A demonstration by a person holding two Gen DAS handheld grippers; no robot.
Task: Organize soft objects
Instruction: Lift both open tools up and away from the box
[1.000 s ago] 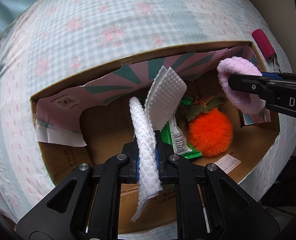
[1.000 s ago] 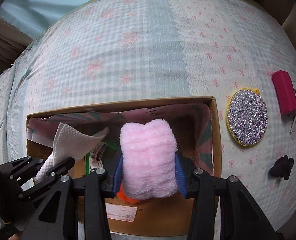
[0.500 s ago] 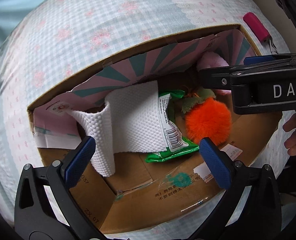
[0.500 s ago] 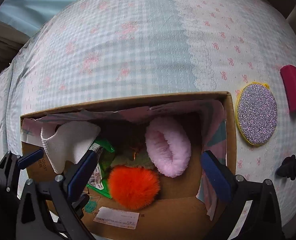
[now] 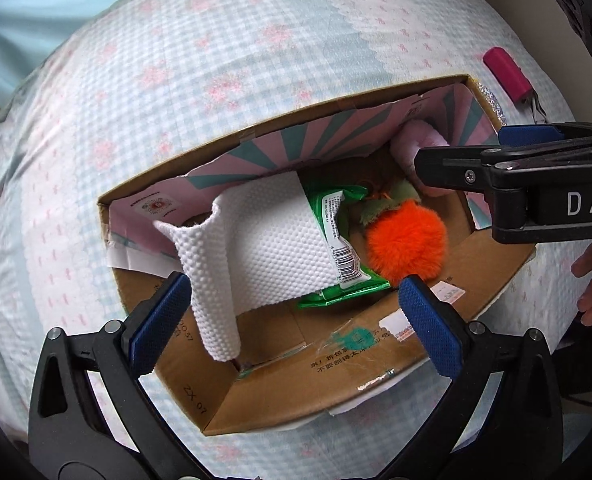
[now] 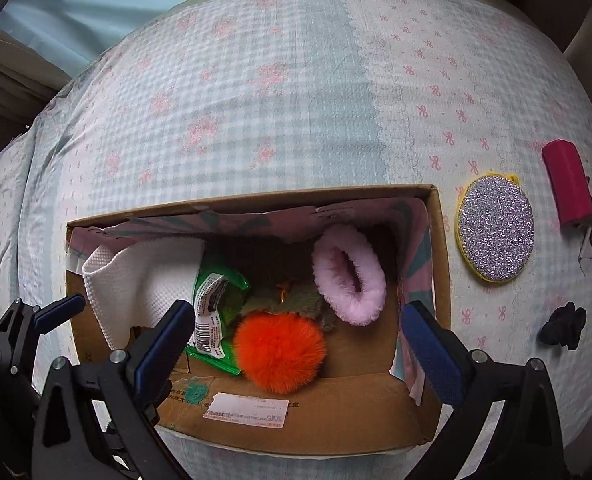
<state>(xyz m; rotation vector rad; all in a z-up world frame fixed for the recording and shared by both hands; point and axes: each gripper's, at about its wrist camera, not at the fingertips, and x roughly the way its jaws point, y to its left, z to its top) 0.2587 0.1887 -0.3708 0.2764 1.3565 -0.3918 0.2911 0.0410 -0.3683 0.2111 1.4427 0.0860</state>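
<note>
Left gripper (image 5: 296, 308): I see its jaws spread wide above the cardboard box (image 5: 376, 364); they have just been opening, and nothing is between the pads.
Right gripper (image 6: 296, 336): I hold it over the same box, jaws wide apart and just opened, gripping nothing.
White textured cloth (image 5: 271, 248): it lies in the box's left part, one end draped over the near wall.
Pink fluffy ring (image 6: 350, 274): it leans at the box's far right corner.
Orange pompom (image 6: 279, 352): it sits in the box, beside the green packet (image 6: 215, 320).
Bedspread (image 6: 255, 100): it carries the box, with a glitter pad (image 6: 495, 229), red roll (image 6: 567, 184) and black clip (image 6: 564, 326) to the right.
</note>
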